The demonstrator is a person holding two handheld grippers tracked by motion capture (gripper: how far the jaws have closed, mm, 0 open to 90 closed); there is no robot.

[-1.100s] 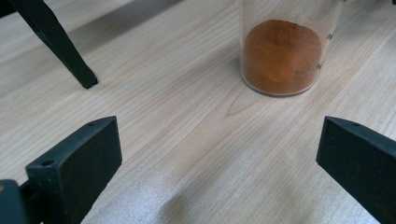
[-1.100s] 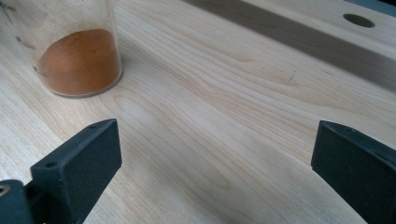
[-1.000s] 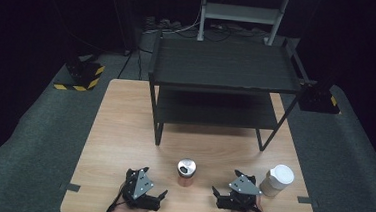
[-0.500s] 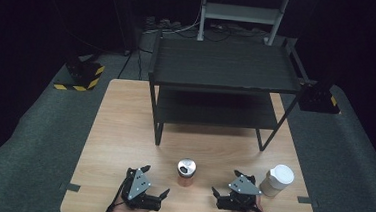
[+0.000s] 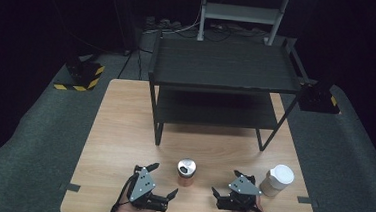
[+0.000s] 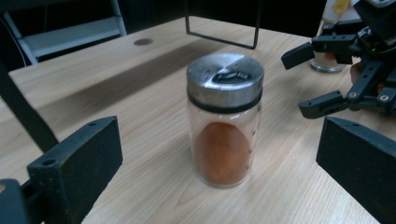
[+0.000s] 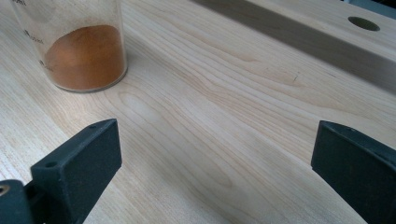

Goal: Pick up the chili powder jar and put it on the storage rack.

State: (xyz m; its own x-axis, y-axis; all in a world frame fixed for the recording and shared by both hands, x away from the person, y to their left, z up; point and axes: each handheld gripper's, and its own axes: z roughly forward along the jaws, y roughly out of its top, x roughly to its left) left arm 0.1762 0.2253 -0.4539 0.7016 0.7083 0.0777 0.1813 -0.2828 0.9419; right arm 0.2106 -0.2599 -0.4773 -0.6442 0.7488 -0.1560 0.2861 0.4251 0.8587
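A glass spice jar (image 5: pixel 186 172) with a metal shaker lid and orange powder inside stands upright near the table's front edge, between both grippers. My left gripper (image 5: pixel 163 179) is open just left of it; in the left gripper view the jar (image 6: pixel 224 126) stands a short way ahead between the wide-spread jaws, untouched. My right gripper (image 5: pixel 224 183) is open to the jar's right, and its black jaws also show across the jar (image 6: pixel 345 70). In the right gripper view the jar's base (image 7: pixel 84 51) sits off to the upper left, outside the open jaws.
A black two-tier shelf (image 5: pixel 224 63) stands on the far half of the wooden table (image 5: pixel 124 131). A white-lidded jar (image 5: pixel 277 180) stands just right of my right gripper. Grey floor surrounds the table.
My left gripper has edged slightly toward the spice jar. The jar and the right gripper have stayed put.
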